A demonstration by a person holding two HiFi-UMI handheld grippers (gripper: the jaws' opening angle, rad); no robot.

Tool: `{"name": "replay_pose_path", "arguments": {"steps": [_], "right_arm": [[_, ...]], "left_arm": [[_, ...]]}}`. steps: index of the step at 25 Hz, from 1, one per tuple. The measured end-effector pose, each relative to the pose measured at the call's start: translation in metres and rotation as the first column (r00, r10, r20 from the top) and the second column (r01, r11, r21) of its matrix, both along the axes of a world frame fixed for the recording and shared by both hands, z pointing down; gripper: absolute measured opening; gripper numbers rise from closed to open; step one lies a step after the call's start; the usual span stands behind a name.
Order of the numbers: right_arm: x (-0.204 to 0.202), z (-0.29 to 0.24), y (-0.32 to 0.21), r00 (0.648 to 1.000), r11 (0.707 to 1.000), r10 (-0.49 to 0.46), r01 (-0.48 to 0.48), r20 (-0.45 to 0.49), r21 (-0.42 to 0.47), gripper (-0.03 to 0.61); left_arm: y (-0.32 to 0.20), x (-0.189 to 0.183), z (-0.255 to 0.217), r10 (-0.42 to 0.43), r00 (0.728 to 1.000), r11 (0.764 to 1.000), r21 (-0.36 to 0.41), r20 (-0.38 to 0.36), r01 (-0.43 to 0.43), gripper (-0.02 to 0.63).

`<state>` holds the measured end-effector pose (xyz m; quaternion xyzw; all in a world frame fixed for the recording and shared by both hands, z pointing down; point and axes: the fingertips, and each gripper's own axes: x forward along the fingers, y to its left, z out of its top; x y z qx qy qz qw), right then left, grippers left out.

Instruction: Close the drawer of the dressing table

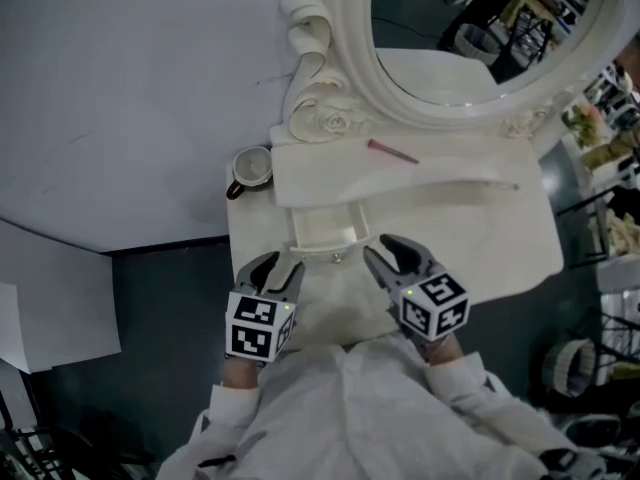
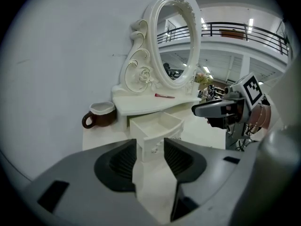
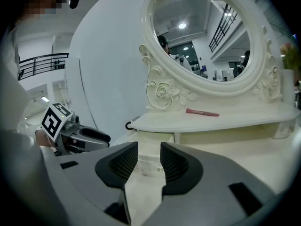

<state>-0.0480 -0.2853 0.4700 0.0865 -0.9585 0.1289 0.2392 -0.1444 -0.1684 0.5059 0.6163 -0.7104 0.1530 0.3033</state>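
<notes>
The open drawer [image 1: 322, 226] lies mid-frame, just above the left tool [image 1: 283, 267] and right tool [image 1: 384, 251], both standing with jaws apart.

Plain pale wall [image 1: 120, 98], dark floor [image 1: 165, 318], white panel [image 1: 55, 303] at left, upper gallery with black railing [image 2: 211, 29], ceiling strip lights [image 2: 250, 21].

Count:
- 1 dressing table [image 1: 500, 238]
- 1 drawer [image 1: 322, 226], at the table's near edge
- 1 mirror [image 1: 470, 38], far side
- 1 mug [image 1: 251, 168], at the table's left end
- 1 pink stick [image 1: 392, 152], right of the mug
- 2 grippers, near: left gripper [image 1: 282, 264], right gripper [image 1: 382, 248]
- 2 marker cubes [image 1: 258, 326], one per gripper
- 2 white sleeves [image 1: 470, 378], nearest
</notes>
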Motion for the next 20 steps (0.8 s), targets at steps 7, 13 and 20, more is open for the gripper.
{"name": "replay_pose_path", "arguments": {"steps": [7, 13, 20], "right_arm": [[0.004, 0.029, -0.012, 0.991, 0.996, -0.049, 0.057, -0.122, 0.063, 0.160], [0.007, 0.056, -0.011, 0.971, 0.990, -0.118, 0.131, -0.208, 0.052, 0.195], [-0.001, 0.077, -0.014, 0.953, 0.979, -0.178, 0.196, -0.243, 0.050, 0.208]], "left_arm": [[-0.005, 0.004, 0.021, 0.041, 0.999, 0.997, -0.074, 0.029, -0.038, 0.164], [-0.012, 0.005, 0.033, 0.045, 0.999, 0.993, -0.108, 0.029, -0.042, 0.173], [-0.021, 0.008, 0.050, 0.086, 0.996, 0.985, -0.150, 0.017, -0.082, 0.206]]}}
